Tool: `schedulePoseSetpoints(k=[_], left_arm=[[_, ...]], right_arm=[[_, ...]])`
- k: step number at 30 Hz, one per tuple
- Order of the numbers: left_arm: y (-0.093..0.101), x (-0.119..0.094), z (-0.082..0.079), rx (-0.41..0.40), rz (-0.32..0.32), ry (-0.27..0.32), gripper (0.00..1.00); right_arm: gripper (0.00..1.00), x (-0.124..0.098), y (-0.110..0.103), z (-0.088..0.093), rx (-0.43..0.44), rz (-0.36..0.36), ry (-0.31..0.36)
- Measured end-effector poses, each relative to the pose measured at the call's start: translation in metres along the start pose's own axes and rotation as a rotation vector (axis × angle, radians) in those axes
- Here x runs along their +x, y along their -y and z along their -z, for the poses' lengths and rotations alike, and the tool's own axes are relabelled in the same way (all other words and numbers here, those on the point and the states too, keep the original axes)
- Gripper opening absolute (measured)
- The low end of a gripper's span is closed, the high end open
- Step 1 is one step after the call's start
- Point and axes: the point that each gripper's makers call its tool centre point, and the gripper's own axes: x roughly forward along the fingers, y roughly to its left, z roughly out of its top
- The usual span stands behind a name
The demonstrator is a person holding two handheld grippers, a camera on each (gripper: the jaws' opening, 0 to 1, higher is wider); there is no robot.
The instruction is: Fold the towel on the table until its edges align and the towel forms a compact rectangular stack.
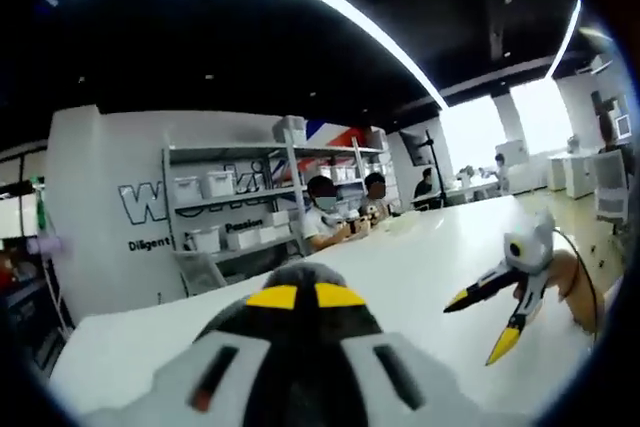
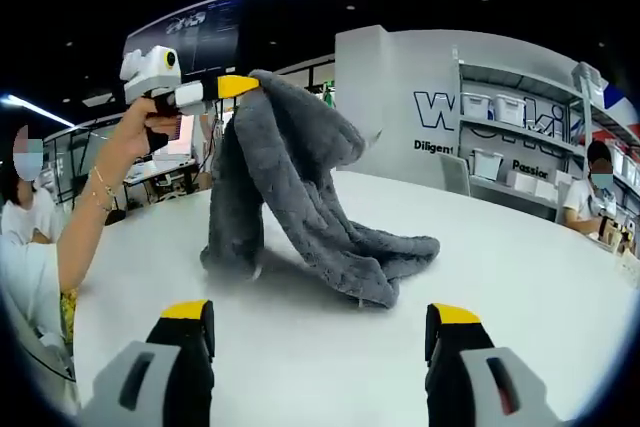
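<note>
A dark grey towel [image 2: 290,177] hangs by one corner above the white table [image 2: 520,267], its lower part lying rumpled on the surface. My left gripper [image 2: 240,85], held up in a person's hand, is shut on that raised corner. In the left gripper view the same gripper [image 1: 306,296] has its yellow-tipped jaws closed together on a bunch of the towel [image 1: 300,275]. My right gripper [image 2: 321,313] is open, low over the table in front of the towel, with nothing between its jaws. It also appears at the right of the left gripper view [image 1: 478,329], jaws apart.
A person's arm [image 2: 85,217] reaches in along the table's left side. People sit at the table's far end [image 1: 325,212] in front of metal shelving with white bins [image 1: 230,197]. Bare table [image 1: 420,267] stretches on around the towel.
</note>
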Motion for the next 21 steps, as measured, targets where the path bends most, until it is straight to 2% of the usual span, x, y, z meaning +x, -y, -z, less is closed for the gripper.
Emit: schedulePoseSetpoints(k=[4,7,8,10,14,16,18,21], left_arm=[[0.005,-0.006,-0.015,-0.001,0.016,0.036,0.05],[0.007,-0.010,-0.023,-0.043,0.050,0.064,0.05],[0.005,-0.010,-0.021,-0.050,0.049,0.063,0.05],[-0.007,-0.011,-0.013,-0.080,0.006,0.049,0.05],[-0.047,-0.010,0.028,-0.140,-0.115,-0.021,0.05],[-0.069,-0.011,0.058,-0.137,-0.197,-0.080,0.05],[-0.084,-0.013,0.077,-0.136,-0.252,-0.118,0.05],[-0.101,-0.014,0.104,-0.138,-0.302,-0.161,0.05]], right_arm=[[0.91,0.000,0.000,-0.001,-0.001,-0.001,0.003],[0.91,0.000,0.001,-0.002,-0.002,0.000,0.003],[0.91,0.000,0.002,-0.002,-0.002,0.001,0.004],[0.91,0.000,0.002,-0.004,-0.002,-0.001,0.005],[0.91,0.000,0.002,-0.004,-0.003,-0.002,0.005],[0.91,0.000,0.002,-0.005,-0.004,-0.003,0.007],[0.91,0.000,0.002,-0.005,-0.005,-0.004,0.009],[0.91,0.000,0.001,-0.005,-0.007,-0.003,0.008]])
